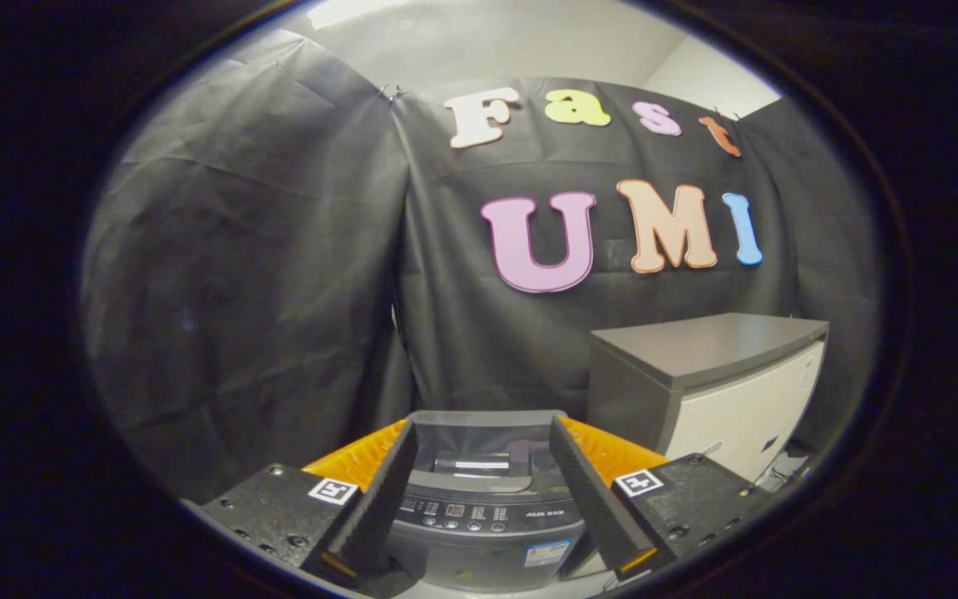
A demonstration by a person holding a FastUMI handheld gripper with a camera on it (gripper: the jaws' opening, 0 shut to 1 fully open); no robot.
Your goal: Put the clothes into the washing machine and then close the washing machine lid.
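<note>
Gripper (pixel 483 491) fingers wide, holding nothing; washing machine (pixel 487 516) lower centre, lid (pixel 483 445) down. Clothes loaded or pending: undetermined.

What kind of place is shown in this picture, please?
Probably a test booth set up as a laundry corner: black cloth walls, a small washing machine seen between the open fingers, lid down, and a grey-topped cabinet beside it.

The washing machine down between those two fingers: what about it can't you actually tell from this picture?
- Washing machine, gripper view: its sides are hidden behind the open gripper's two fingers.
- Lid: seems shut, but foreshortened; what is inside can't be seen.
- Control panel: buttons and markings too small to make out.
- Grey cabinet beside it: its base is cut off.
</note>
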